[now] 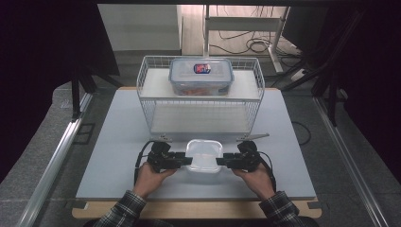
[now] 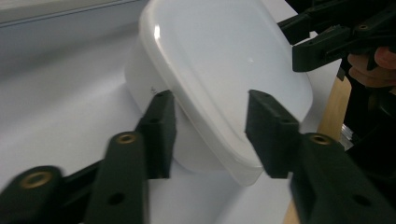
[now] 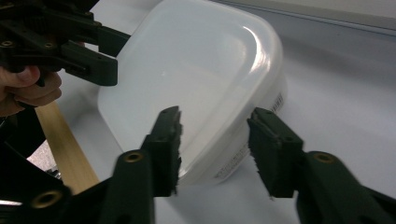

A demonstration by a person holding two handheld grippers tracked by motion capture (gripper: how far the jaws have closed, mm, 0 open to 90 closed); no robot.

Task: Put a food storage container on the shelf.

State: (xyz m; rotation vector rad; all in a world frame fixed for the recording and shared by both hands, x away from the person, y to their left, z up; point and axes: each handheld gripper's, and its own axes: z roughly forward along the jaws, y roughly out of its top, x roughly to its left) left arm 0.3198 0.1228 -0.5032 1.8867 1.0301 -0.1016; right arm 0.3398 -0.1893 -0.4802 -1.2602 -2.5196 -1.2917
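A white, translucent lidded container [image 1: 204, 155] rests on the grey table near its front edge. My left gripper [image 1: 188, 161] meets the container's left end and my right gripper [image 1: 220, 161] its right end. In the left gripper view the container [image 2: 224, 70] has its lid rim between the spread jaws of the left gripper [image 2: 212, 133], which is open. In the right gripper view the right gripper [image 3: 217, 149] is open too, with the container [image 3: 201, 79] and its rim in the gap. Whether any pad touches the plastic is unclear.
A white wire shelf rack [image 1: 151, 101] stands behind the container. On its top shelf sits a clear box with a blue-rimmed lid [image 1: 201, 75]. The table's wooden front edge [image 1: 189, 208] lies just behind the person's hands. Cables and a stand are on the floor beyond.
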